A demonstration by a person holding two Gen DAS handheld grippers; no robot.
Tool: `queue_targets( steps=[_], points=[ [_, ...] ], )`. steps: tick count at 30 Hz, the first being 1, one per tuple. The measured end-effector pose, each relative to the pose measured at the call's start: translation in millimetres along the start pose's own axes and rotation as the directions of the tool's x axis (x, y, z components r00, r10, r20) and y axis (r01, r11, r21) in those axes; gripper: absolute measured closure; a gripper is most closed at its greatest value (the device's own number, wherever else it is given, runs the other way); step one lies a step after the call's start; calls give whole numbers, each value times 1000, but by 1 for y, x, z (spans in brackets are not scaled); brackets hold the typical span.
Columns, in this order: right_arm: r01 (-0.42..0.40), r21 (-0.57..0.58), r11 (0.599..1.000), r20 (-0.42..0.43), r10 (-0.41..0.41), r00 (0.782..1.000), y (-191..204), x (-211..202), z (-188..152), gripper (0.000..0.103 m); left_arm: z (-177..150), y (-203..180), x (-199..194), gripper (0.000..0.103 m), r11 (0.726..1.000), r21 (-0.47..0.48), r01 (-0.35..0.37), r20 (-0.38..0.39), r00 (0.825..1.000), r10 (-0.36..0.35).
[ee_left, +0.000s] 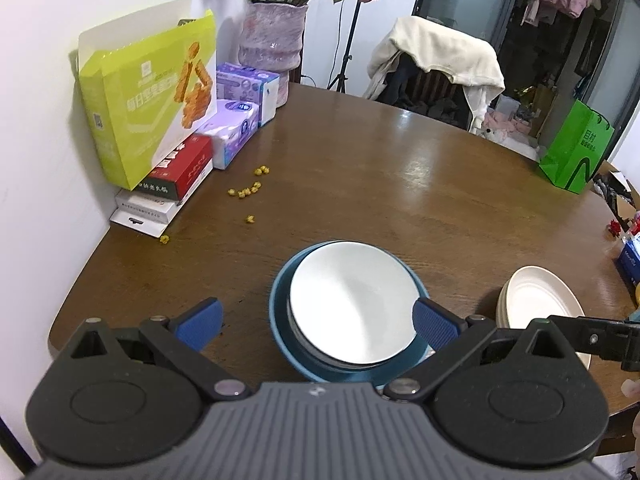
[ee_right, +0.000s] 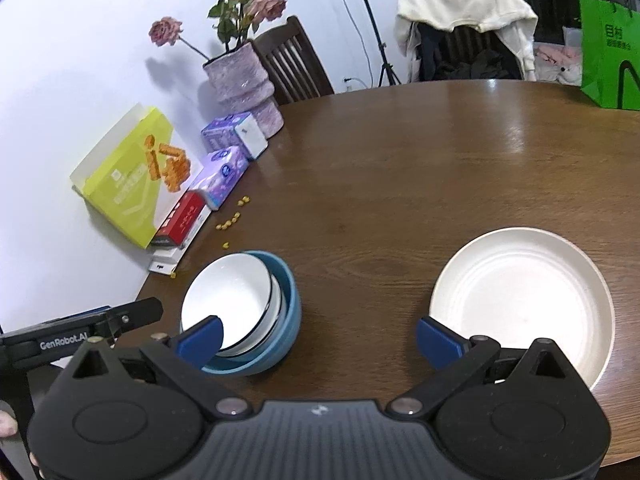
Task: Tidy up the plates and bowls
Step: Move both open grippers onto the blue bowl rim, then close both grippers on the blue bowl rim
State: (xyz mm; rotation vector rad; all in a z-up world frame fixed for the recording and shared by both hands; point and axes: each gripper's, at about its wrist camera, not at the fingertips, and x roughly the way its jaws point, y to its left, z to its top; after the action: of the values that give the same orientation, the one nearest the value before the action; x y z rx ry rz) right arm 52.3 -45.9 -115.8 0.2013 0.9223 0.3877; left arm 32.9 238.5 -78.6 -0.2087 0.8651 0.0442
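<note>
Though nested, glossy round bowls (ee_left: 352, 304) (tilted)

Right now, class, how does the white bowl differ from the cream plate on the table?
The white bowl is deep and dark-rimmed; the cream plate is shallow and wide, with no dark rim. The white bowl sits tilted, nested in a blue bowl; the cream plate lies flat, topping a plate stack in the left wrist view. Both are round, pale, empty and untouched by either tool.
</note>
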Motion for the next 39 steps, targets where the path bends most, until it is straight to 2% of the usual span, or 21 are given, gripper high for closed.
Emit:
queue_targets(
  steps=[5,17,23,39],
  points=[
    [-3,2,1000,-23,3,1000,13,10,-1,0,0,11,7,0,1000,-2,23,-22,999,-23],
    [-1,-7,1000,-80,1,997,28,38,4,1,4,33,30,0,996,-78,35,-80,996,-41],
    [-21,-4,1000,-132,21,991,31,68,13,3,9,43,48,0,995,-101,15,-117,993,-27],
    [-32,1,999,-257,31,966,31,146,32,6,14,55,103,3,985,-169,17,-225,973,-55]
  ],
)
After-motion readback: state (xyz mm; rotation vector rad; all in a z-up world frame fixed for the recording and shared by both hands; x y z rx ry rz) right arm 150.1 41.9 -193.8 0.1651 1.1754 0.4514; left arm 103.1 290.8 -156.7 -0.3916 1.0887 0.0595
